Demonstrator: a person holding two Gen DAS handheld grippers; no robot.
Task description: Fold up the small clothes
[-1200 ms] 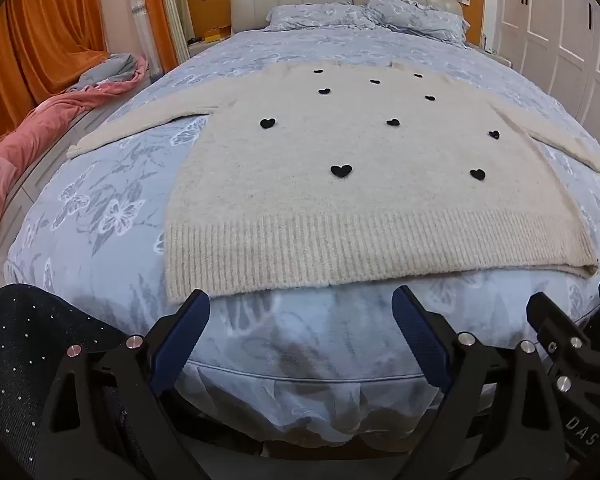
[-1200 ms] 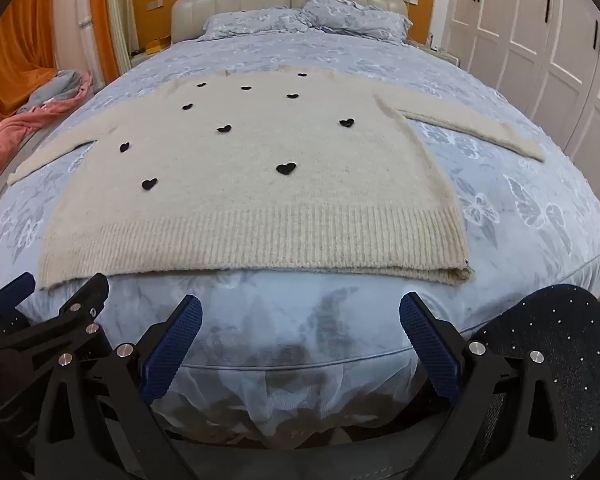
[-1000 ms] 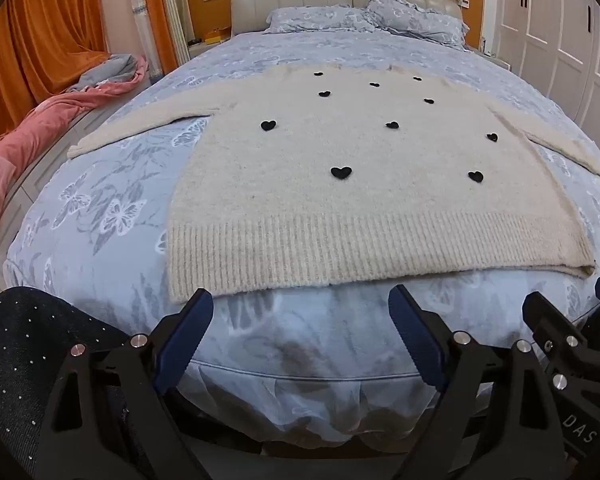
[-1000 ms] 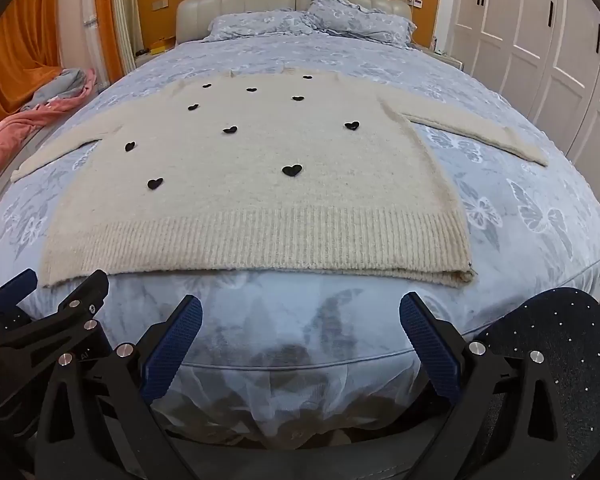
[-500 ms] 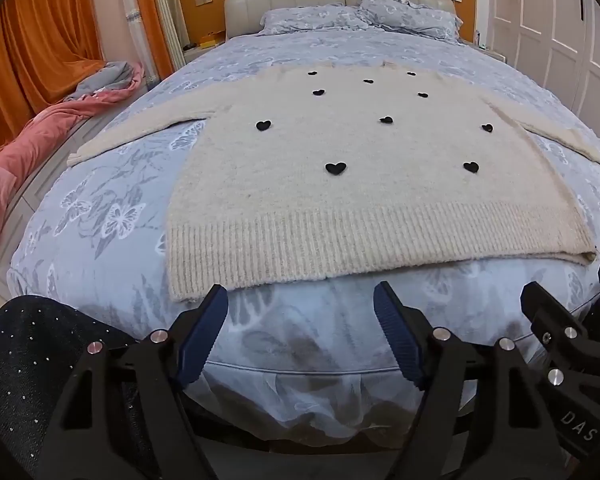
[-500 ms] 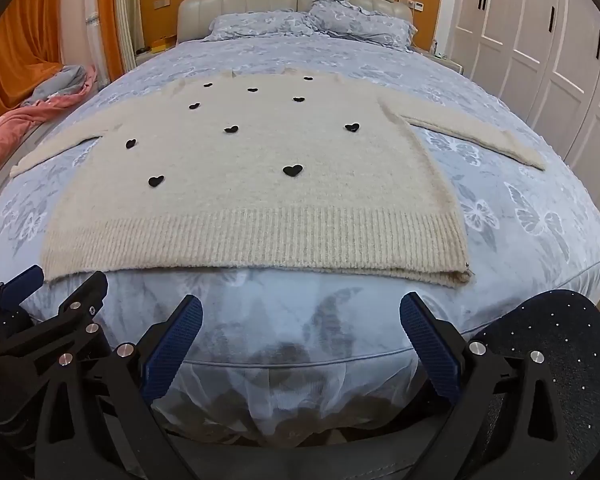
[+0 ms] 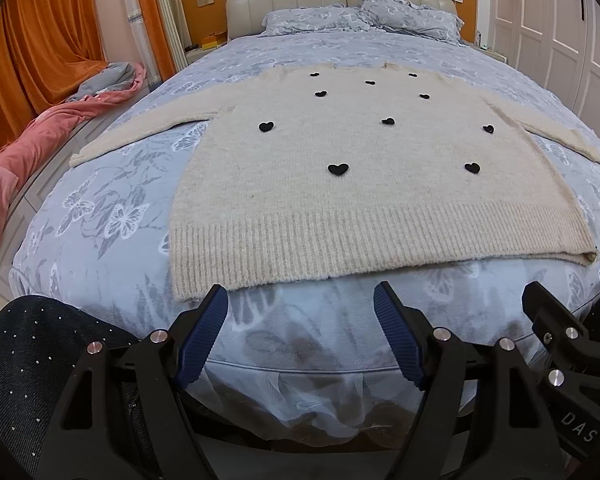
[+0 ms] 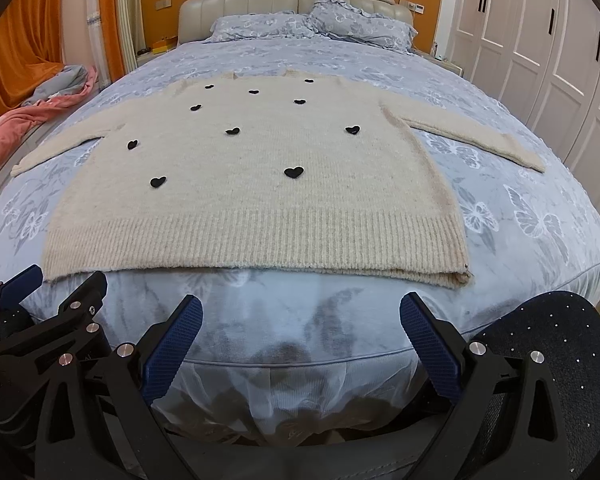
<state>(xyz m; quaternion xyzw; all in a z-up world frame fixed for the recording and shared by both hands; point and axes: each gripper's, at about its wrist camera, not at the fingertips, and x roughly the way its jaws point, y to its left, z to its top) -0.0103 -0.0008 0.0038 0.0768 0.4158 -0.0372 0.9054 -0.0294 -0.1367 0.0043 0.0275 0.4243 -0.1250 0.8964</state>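
Left gripper [image 7: 300, 300] and right gripper [image 8: 300, 310] are hovering at the bed's foot, jaws spread wide, gripping nothing. Beyond them, a cream sweater [image 7: 360, 184] with black hearts is lying flat on the butterfly-print bedspread [image 7: 100, 216], sleeves outstretched. Pillows [image 8: 312, 26] are resting against the headboard.

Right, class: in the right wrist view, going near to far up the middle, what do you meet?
right gripper → bed edge → sweater hem → sweater neck → pillows → headboard
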